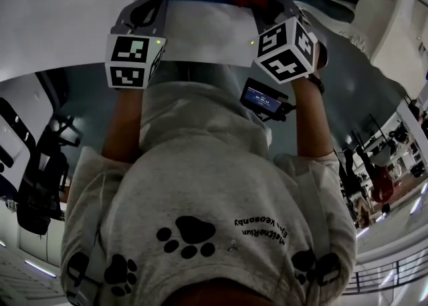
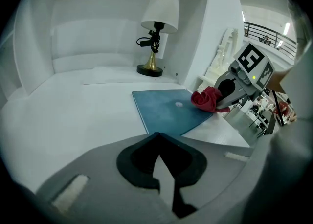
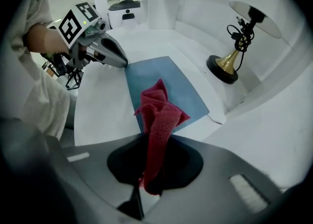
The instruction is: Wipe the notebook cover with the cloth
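Two tools are in play: the right tool point(image 3: 146, 184) is clamped on the red cloth point(image 3: 159, 115), which rests on the blue notebook point(image 3: 166, 81) lying flat on the counter point(image 2: 73, 105). The left tool point(image 2: 164, 169) (closed, empty) is near the notebook's edge. Wiping looks barely begun; the next move calls for sweeping the cloth across the cover.

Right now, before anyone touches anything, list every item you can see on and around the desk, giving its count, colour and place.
notebook: one, blue, lying flat on the desk.
cloth: one, red, bunched at the notebook's edge, clamped in the right gripper.
lamp: one, white shade, gold stem, black base, at the back of the alcove.
desk: one, white, set inside a white alcove.
shirt: one, grey with black paw prints, on the person.
left gripper: one, grey, jaws together with nothing between them, tip at a corner of the notebook.
right gripper: one, grey, shut on the cloth.
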A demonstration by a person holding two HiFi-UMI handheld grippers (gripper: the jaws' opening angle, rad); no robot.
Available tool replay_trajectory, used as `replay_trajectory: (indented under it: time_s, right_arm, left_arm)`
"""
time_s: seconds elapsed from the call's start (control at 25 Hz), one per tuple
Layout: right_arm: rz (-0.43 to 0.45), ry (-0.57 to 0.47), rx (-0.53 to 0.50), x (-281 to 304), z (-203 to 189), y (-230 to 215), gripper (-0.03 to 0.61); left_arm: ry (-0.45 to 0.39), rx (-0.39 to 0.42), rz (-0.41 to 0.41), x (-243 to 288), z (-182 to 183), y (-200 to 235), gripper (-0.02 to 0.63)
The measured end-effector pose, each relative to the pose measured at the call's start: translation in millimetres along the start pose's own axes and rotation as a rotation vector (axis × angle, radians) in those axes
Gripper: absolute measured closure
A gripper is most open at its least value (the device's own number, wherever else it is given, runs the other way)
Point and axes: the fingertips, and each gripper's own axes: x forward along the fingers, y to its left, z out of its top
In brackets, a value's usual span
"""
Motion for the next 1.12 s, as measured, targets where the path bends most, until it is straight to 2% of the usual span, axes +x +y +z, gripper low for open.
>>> replay_trajectory:
  time_s: [0.28,0.52,0.72,0.88,1.0,1.12]
  right_arm:
    - [0.014,-0.008,0.110,-3.0,-9.3,-3.3,0.535]
    - [0.026,-0.074,0.311,-14.9,-9.5,-8.4,0.534]
    - [-0.041,-0.240,0.506,-47.4,-4.9,-14.9,0.532]
    - [-0.134,-0.421,0.618,-83.2,18.9,-25.1,0.532]
    - [-0.202,-0.562,0.679,-115.5,40.6,-34.4,0.532]
    - [-0.281,-0.667,0.672,-147.7,61.3,-40.9,0.532]
  left_arm:
    - [0.020,0.023,0.009,-2.4,-1.0,0.9,0.615]
    - [0.045,0.048,0.011,-2.7,-1.4,4.5,0.615]
    - [0.067,0.070,0.023,-4.0,-5.3,0.5,0.615]
    - [0.082,0.075,0.028,-4.5,0.2,2.1,0.615]
    - [0.042,0.055,0.030,-13.7,17.7,2.9,0.615]
    - [-0.041,0.055,0.041,-27.4,48.5,2.5,0.615]
